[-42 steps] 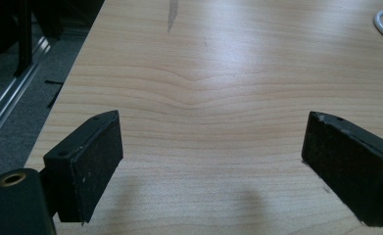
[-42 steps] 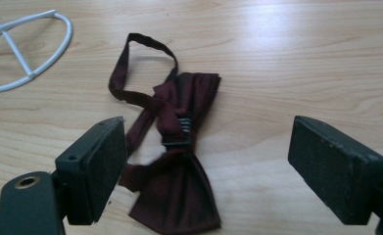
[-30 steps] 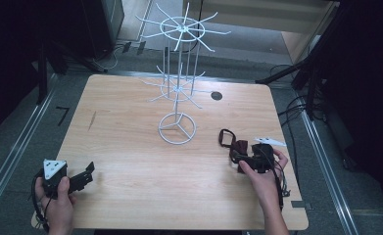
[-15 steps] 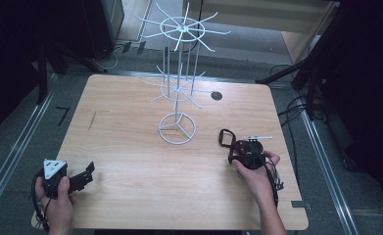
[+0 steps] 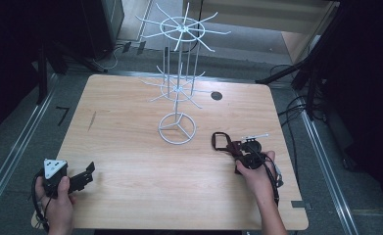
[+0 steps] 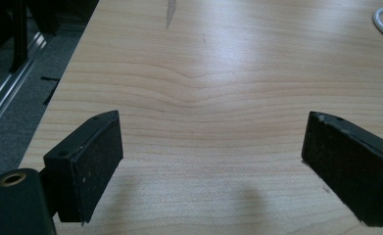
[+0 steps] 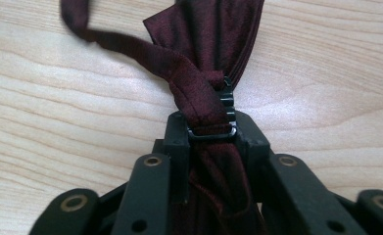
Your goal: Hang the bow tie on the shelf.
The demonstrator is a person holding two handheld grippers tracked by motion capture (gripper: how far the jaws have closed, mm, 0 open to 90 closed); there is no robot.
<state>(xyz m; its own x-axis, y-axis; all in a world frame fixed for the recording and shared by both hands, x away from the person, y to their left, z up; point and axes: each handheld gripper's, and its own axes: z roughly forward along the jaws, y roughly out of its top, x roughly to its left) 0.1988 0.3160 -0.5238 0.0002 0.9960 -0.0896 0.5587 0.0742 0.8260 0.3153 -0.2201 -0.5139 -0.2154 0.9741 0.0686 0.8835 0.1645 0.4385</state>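
A dark red bow tie (image 7: 213,54) with a thin strap (image 5: 220,140) and a black plastic buckle (image 7: 212,131) is clamped between the jaws of my right gripper (image 7: 211,142), which is shut on it. In the high view that gripper (image 5: 239,152) lies low over the table at the right, the strap looping out to its left. My left gripper (image 5: 83,177) rests at the table's front left corner. Its black pads (image 6: 93,166) stand wide apart over bare wood, open with nothing between them. A white wire display stand (image 5: 178,83) with spoke arms rises at the table's middle back.
The wooden table (image 5: 130,161) has a dark round hole (image 5: 216,96) near its back right. The stand's ring base (image 5: 177,128) sits left of the bow tie. Cables (image 5: 297,105) trail on the floor at the right; metal rails (image 5: 12,152) flank the table.
My right gripper has turned in the hand, and the grey plate on it no longer faces up. The bow tie stays clamped. The left gripper has not moved.
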